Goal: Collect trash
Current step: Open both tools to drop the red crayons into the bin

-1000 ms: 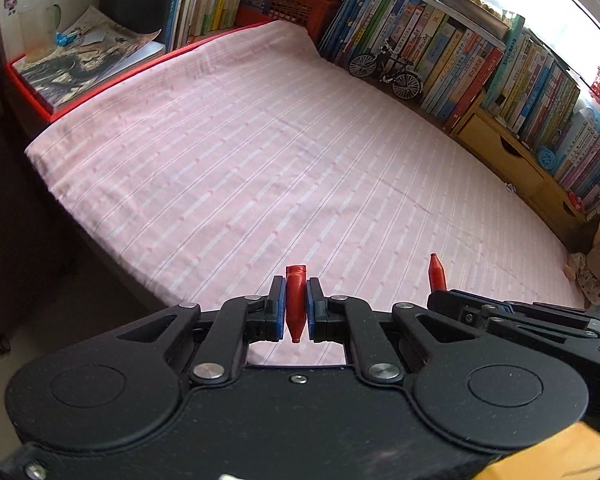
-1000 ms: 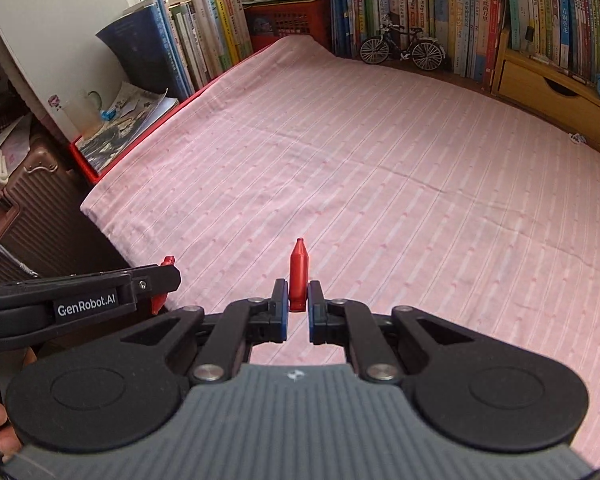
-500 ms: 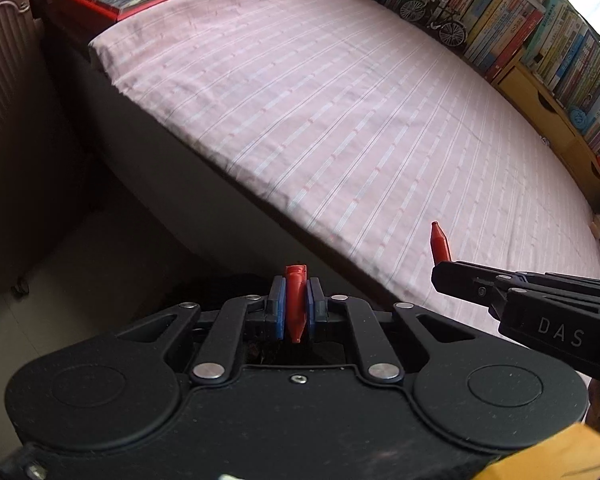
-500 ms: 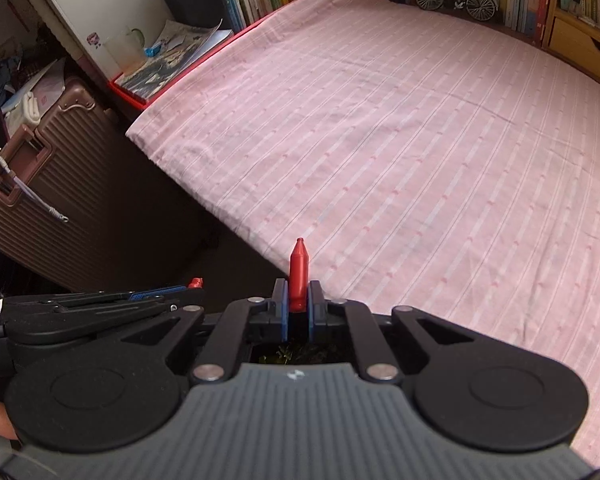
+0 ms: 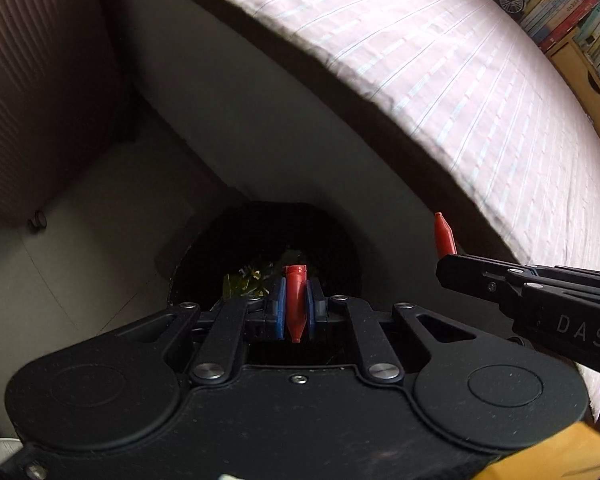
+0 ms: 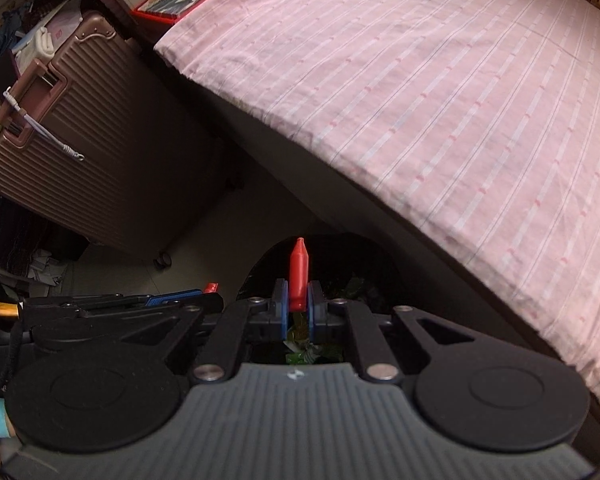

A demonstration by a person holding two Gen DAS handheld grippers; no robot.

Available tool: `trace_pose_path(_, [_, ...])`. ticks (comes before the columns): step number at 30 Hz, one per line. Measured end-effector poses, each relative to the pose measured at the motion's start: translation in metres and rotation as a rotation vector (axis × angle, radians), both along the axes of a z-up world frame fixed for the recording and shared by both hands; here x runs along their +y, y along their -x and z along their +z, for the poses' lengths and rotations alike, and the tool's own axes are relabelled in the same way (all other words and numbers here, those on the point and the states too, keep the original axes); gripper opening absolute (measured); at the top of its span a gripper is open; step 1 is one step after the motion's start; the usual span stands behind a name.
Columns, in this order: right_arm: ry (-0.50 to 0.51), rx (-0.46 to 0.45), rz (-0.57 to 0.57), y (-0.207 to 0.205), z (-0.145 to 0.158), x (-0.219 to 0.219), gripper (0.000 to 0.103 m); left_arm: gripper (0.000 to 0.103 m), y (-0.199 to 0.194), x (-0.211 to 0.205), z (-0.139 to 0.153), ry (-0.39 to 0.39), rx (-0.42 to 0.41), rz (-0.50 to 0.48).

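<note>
Bed (image 6: pixel 440 92) filled the right; below its near edge sat the black bin (image 5: pixel 340 248), where I judged the trash belonged. I held each tool shut on a red crayon: left tool (image 5: pixel 296 304) tip toward me, right tool (image 6: pixel 299 300) tip away.

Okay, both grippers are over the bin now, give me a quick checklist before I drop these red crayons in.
1. Left gripper shut on its red crayon, tip pointing back toward the camera: ok.
2. Right gripper shut on its own crayon, tip pointing forward: ok.
3. Black trash bin below the left gripper, mouth open, wrappers already inside: ok.
4. Bin below the right gripper too: ok.
5. Whether each crayon sits fully inside the bin's rim line: cannot tell.
6. Grippers apart from each other and from the pink bedsheet: ok.
</note>
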State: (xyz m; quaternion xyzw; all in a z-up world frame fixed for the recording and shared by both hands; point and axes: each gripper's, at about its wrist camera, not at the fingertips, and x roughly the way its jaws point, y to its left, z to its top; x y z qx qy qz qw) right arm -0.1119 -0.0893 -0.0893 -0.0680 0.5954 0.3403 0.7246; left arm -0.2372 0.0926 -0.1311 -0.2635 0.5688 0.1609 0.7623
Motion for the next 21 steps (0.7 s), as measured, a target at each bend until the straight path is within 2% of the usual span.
trace_pose_path(9, [0.042,0.079,0.001,0.015,-0.031,0.008,0.013,0.01,0.012,0.009,-0.029,0.04,0.066,0.018])
trace_pose_path(17, [0.065,0.101,-0.033,0.015,-0.041,0.006,0.013,0.01,0.009,0.005,-0.04,0.061,0.087,-0.015])
trace_pose_path(21, [0.069,0.107,-0.05,0.015,-0.042,0.006,0.017,0.015,0.008,0.006,-0.042,0.067,0.088,-0.036])
